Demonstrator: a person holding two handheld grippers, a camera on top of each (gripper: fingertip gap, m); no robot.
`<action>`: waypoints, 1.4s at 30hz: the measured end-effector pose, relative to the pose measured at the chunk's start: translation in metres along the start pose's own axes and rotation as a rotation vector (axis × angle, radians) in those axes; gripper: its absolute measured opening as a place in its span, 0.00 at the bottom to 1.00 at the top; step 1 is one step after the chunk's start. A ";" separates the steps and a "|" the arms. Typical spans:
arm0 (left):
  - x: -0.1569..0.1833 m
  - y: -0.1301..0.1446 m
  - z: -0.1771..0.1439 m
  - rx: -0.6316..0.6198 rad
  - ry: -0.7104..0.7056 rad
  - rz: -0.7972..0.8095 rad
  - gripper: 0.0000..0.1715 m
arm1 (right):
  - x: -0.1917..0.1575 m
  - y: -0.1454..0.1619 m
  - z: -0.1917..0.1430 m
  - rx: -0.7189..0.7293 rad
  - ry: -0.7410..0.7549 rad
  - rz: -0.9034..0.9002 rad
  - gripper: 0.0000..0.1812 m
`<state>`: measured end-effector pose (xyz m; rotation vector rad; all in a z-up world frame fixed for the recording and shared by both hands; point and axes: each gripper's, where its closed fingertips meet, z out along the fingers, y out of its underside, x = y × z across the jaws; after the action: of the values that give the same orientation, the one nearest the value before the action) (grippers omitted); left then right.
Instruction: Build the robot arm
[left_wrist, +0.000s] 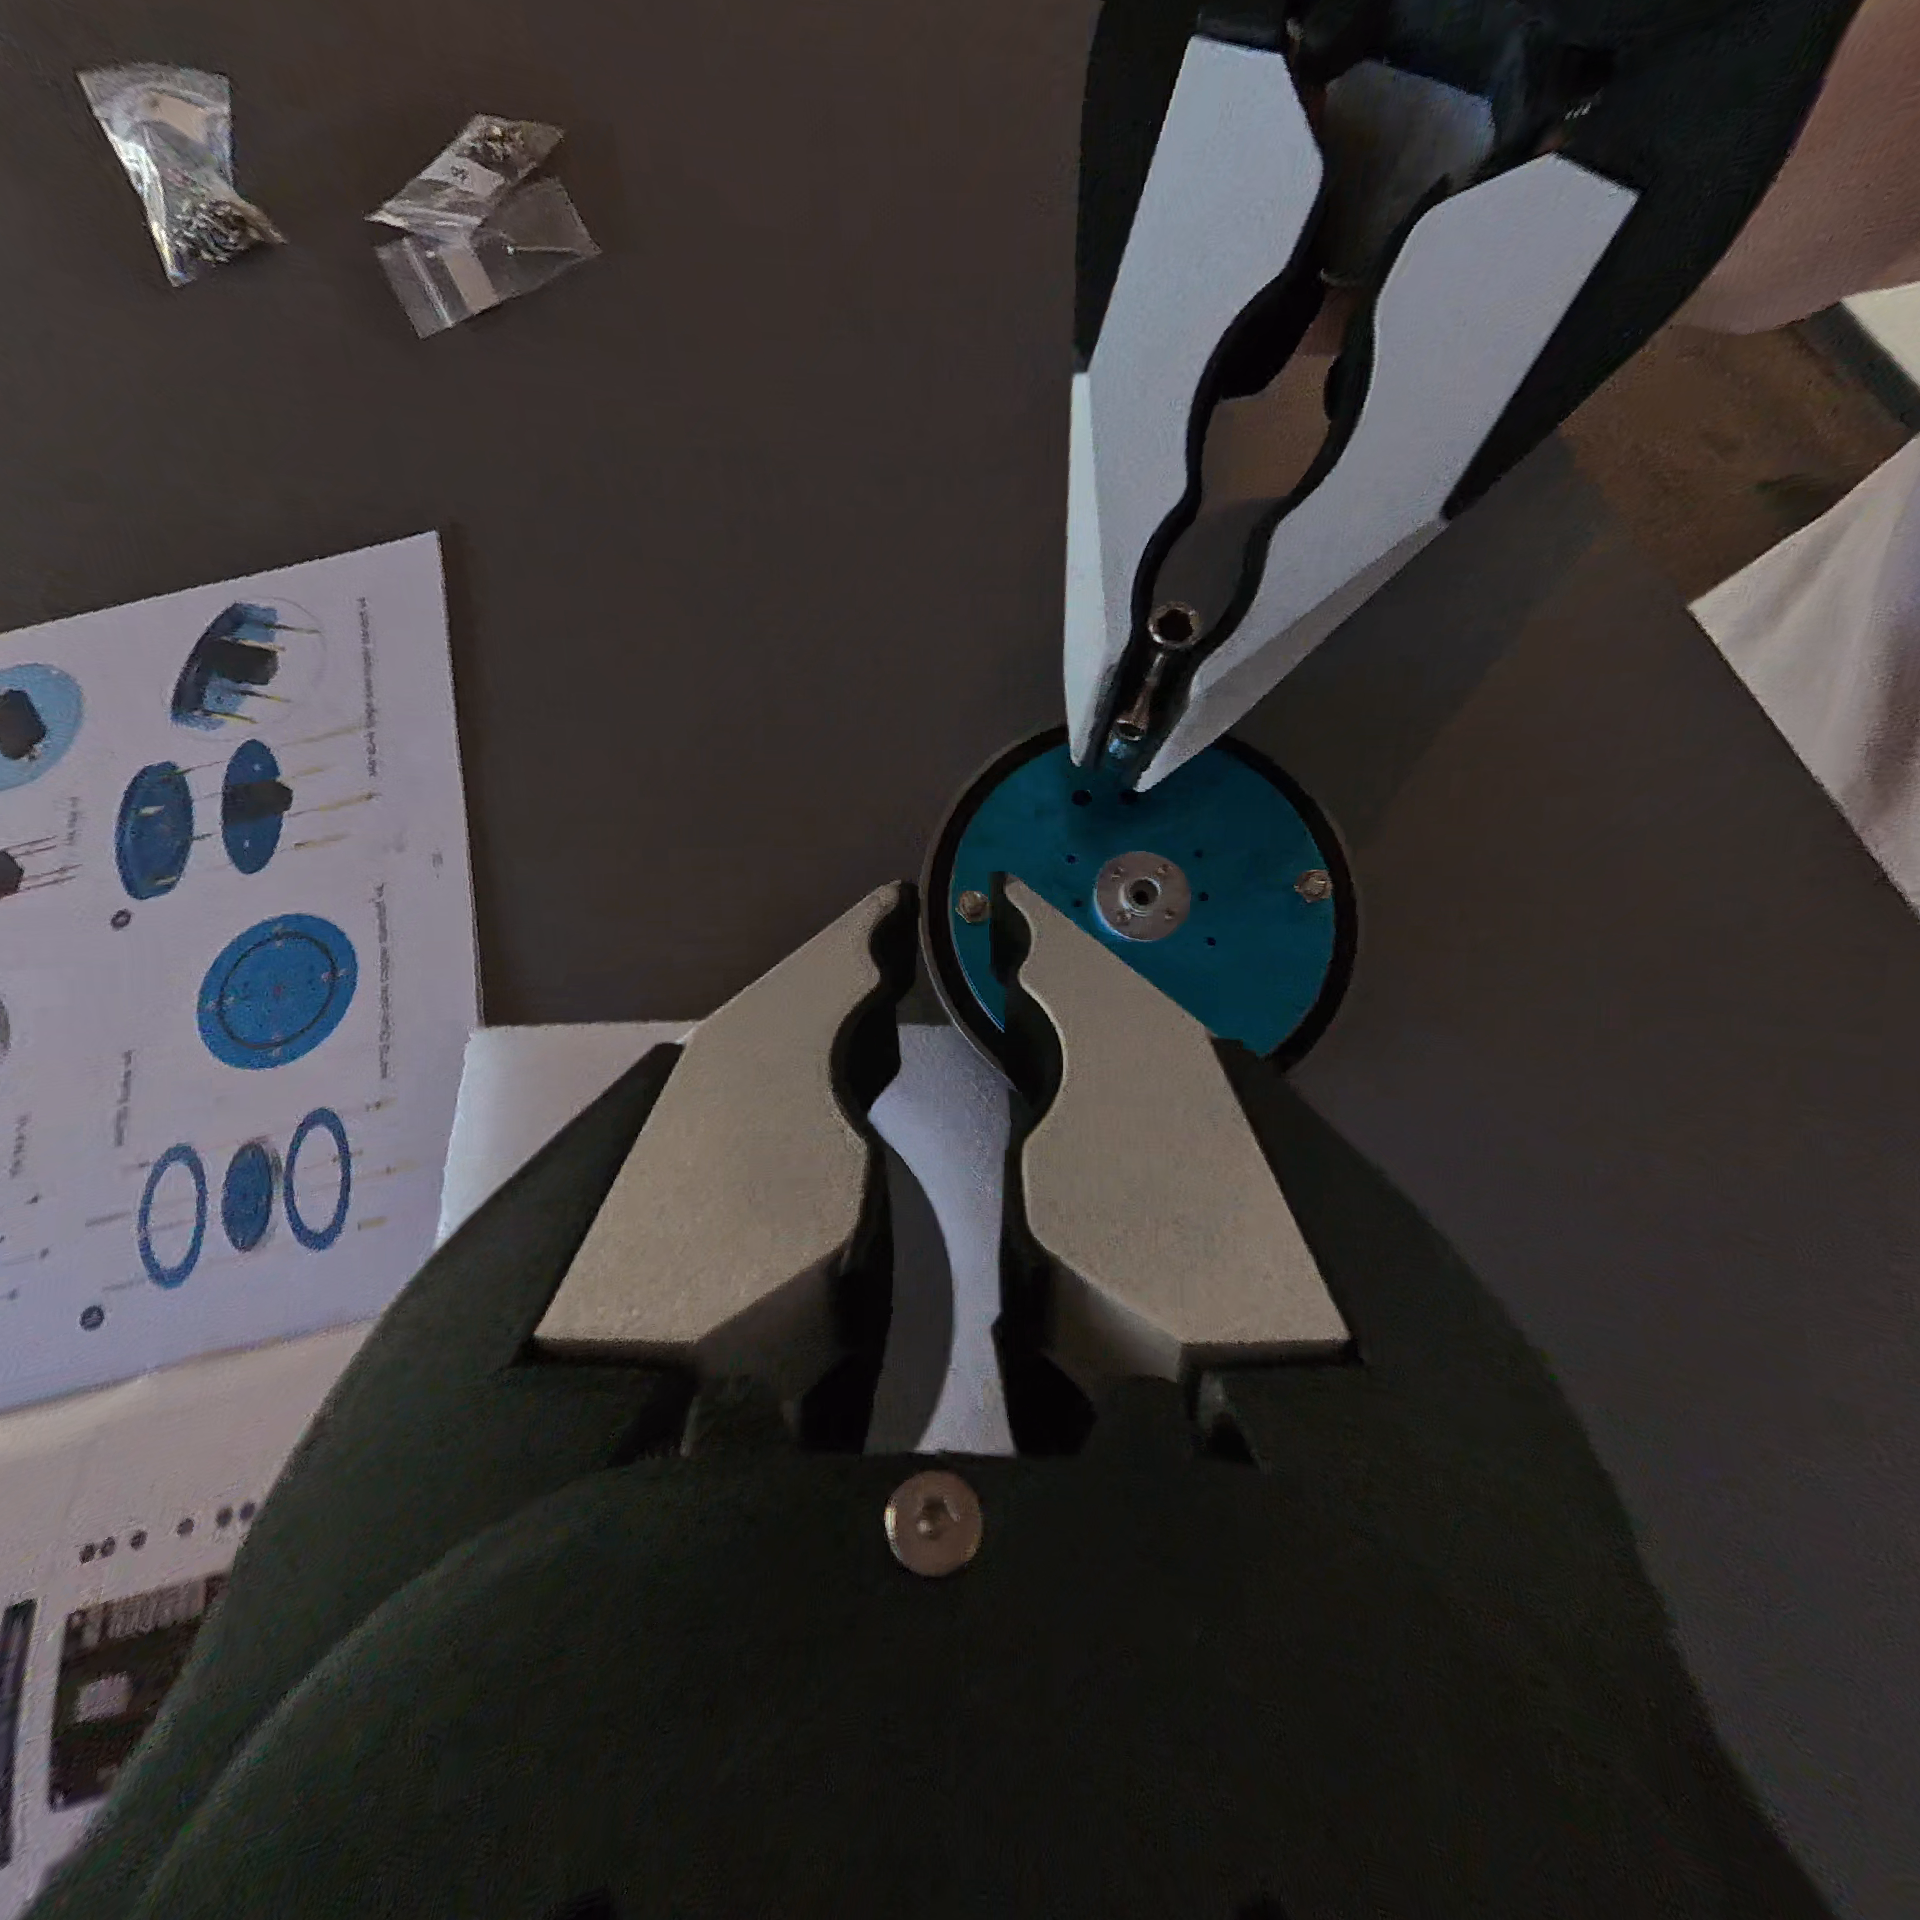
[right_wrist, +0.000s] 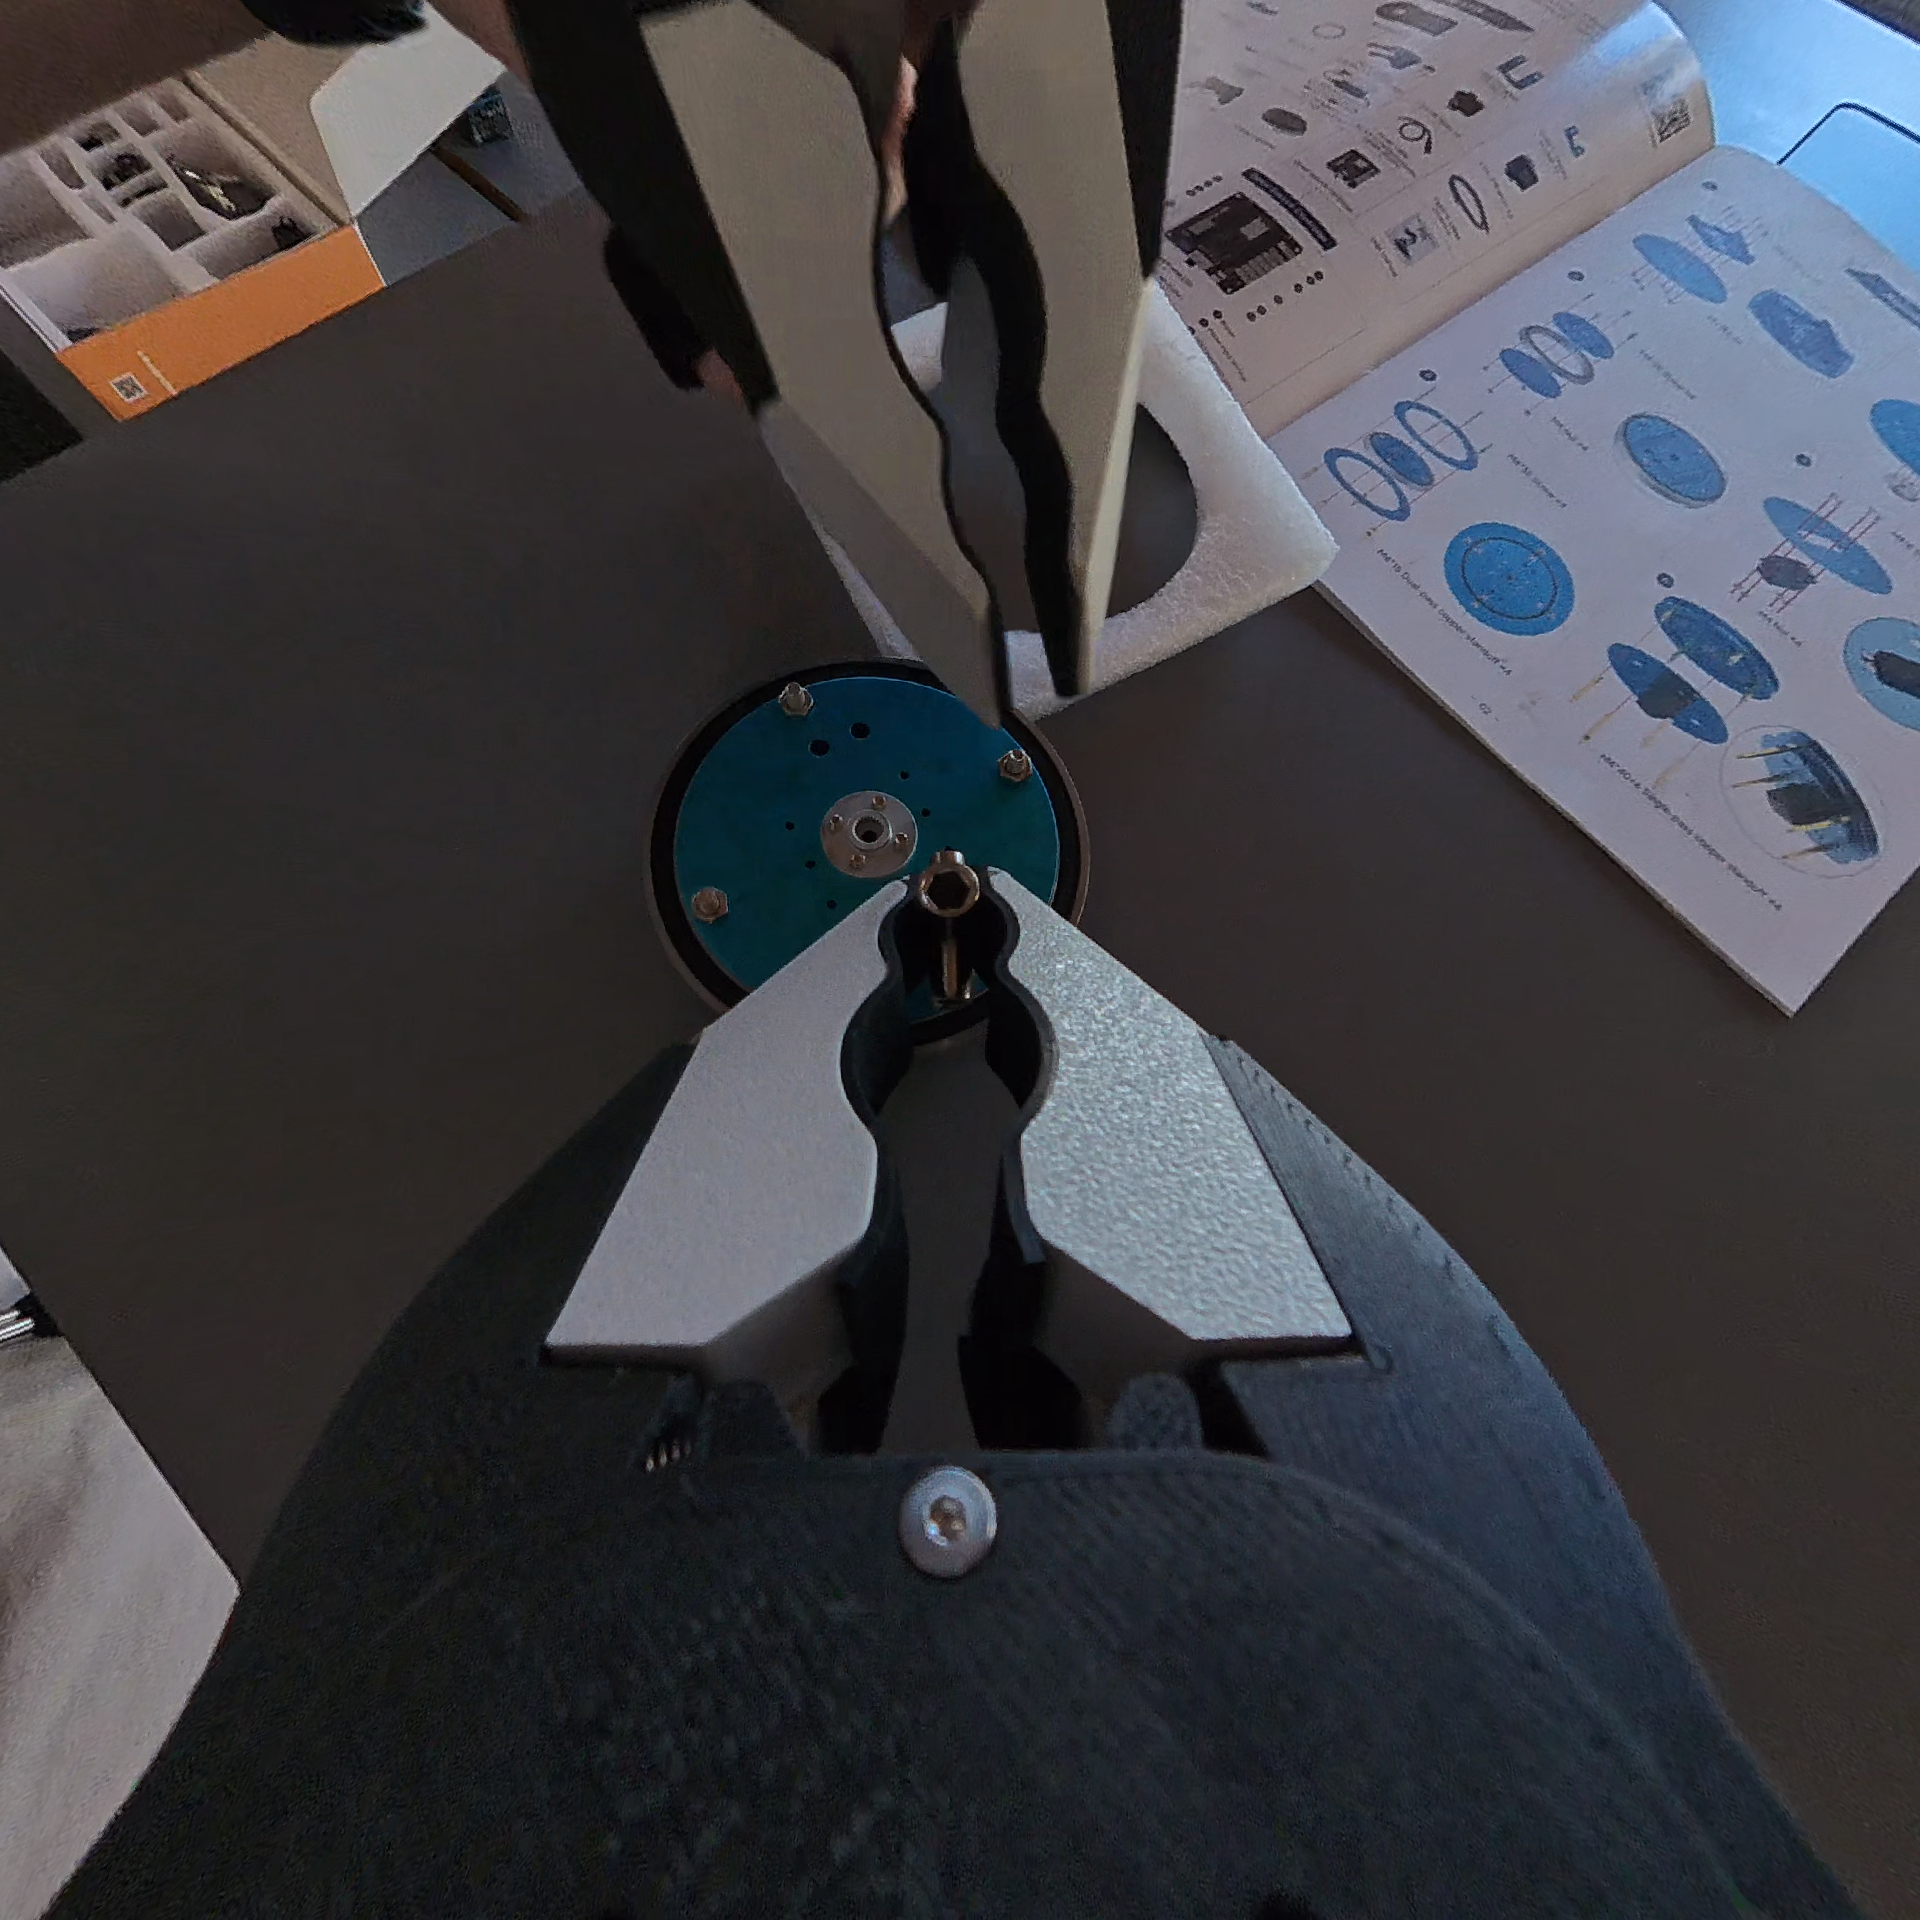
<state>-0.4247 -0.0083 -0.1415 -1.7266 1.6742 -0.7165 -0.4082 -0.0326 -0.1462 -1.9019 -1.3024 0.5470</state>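
Two grippers meet over a blue disc (left_wrist: 1195, 883): right gripper (right_wrist: 951, 883) pinches a metal standoff (right_wrist: 948, 914) upright above it; left gripper (left_wrist: 961, 899), slightly parted, straddles its near rim.

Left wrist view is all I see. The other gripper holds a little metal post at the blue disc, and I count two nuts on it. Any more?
Observer: Yes, a third nut sits on the blue disc; the left gripper covers it in your view.
Visitor: Anything behind my camera?
Observer: An open cardboard box with an orange side and white compartments inside.
Visitor: And the white block by the disc?
Observer: A foam block with a round hole cut in it.
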 end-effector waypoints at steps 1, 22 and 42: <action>0.000 0.000 0.004 0.000 0.006 0.024 0.04 | 0.000 0.000 0.000 -0.002 0.002 0.001 0.04; 0.001 0.005 0.012 0.059 0.026 0.056 0.04 | 0.000 0.001 0.001 -0.036 0.035 -0.025 0.04; 0.011 0.012 0.004 0.063 -0.108 -0.124 0.00 | 0.010 0.000 0.003 -0.052 0.086 0.016 0.04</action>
<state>-0.4291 -0.0187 -0.1541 -1.8036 1.4676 -0.7110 -0.4066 -0.0228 -0.1476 -1.9580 -1.2583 0.4380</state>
